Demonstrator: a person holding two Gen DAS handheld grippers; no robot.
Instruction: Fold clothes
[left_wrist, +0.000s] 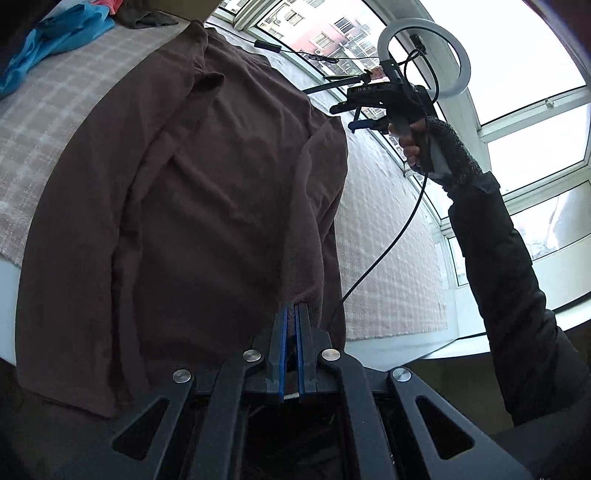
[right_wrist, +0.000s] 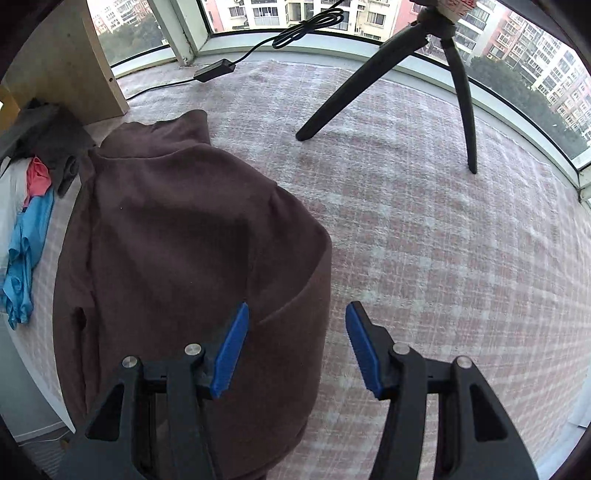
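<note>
Blue-padded left gripper (left_wrist: 291, 314) pinches the soft brown knit top's (left_wrist: 207, 192) hem; right gripper (right_wrist: 297, 321) hangs half-open, empty. Sleeves look folded in; crosswise folds seemingly remain.

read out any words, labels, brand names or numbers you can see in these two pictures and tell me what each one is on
"D A S": pale letters on the side of the right claw's black body, left wrist view; faint, and any further letters are unreadable.
Label at the top of the tripod: red and white, too blurred to read.
Brown garment, checked cover, blue clothes: no text visible.
</note>
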